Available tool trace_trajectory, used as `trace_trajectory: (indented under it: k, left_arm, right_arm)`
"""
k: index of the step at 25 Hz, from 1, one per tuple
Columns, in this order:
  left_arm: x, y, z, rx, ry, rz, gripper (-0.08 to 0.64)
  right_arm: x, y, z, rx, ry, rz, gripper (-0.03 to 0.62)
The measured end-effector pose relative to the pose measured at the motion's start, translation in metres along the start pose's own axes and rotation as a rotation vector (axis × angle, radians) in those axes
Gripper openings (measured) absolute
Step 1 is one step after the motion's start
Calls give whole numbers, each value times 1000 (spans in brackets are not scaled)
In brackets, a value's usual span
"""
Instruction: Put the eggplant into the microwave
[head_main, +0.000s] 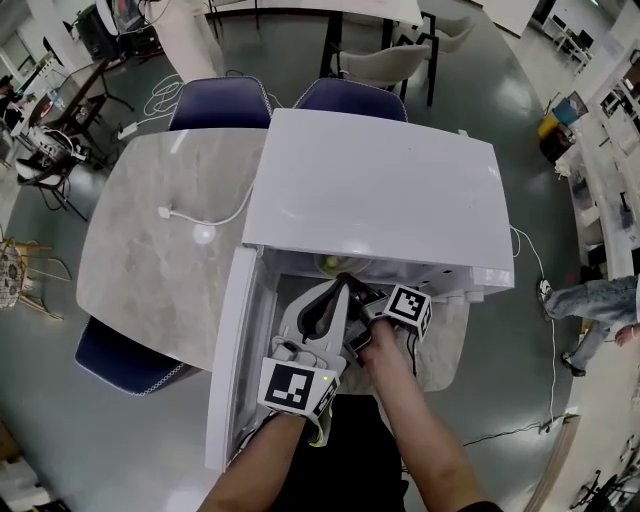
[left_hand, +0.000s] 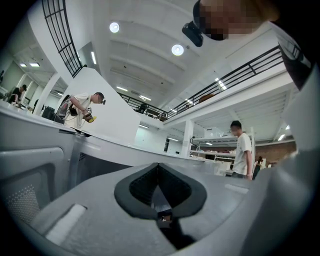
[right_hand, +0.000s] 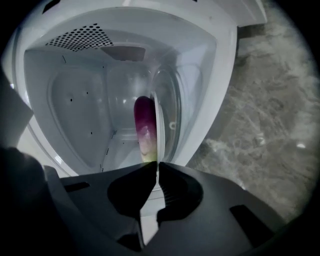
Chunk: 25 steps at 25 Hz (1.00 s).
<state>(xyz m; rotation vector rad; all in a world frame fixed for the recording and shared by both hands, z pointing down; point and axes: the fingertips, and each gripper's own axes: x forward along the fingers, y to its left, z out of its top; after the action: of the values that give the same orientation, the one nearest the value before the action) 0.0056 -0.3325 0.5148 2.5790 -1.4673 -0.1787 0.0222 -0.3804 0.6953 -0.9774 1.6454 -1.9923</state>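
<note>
The right hand-held gripper (right_hand: 156, 167) has its jaws drawn together to a thin slit, with nothing between them. Straight ahead of its tips is the open cavity of the microwave (head_main: 380, 190). The eggplant (right_hand: 143, 122) lies inside, just beyond the tips and clear of them, with its pale green end nearest this hand-held gripper and its purple end further in. It lies against the glass plate (right_hand: 167, 110), which shows edge-on in the right gripper view just past the jaw tips. Whether the eggplant rests wholly on the plate cannot be told.

The left hand-held gripper (left_hand: 158, 167) is closed too, its jaw tips meeting, and it holds nothing. It sits close beside the right one in front of the cavity, a little nearer the person. To its left stands the door (head_main: 228, 340), swung wide open. Its own view looks over the microwave's top into a bright hall, where people stand far off.

The bench (head_main: 150, 260) lies under both hand-held grippers and carries the microwave. On its far left, well apart from the left hand-held gripper, a white cable (head_main: 203, 235) lies on the marble.
</note>
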Motion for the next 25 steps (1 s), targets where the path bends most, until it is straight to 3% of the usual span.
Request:
trace_trajectory:
  k: [4, 13, 20, 25]
  left_arm:
    - [1, 3, 0, 0, -1, 4, 9]
    - [0, 7, -2, 0, -1, 10, 9]
    - [1, 10, -2, 0, -3, 15, 9]
    - [0, 10, -2, 2, -2, 11, 9]
  right_arm:
    - [5, 4, 7, -55, -14, -4, 18]
    - [12, 11, 20, -365, -27, -110, 23]
    - [6, 11, 27, -805, -47, -282, 77]
    - [5, 10, 23, -1036, -19, -386, 100]
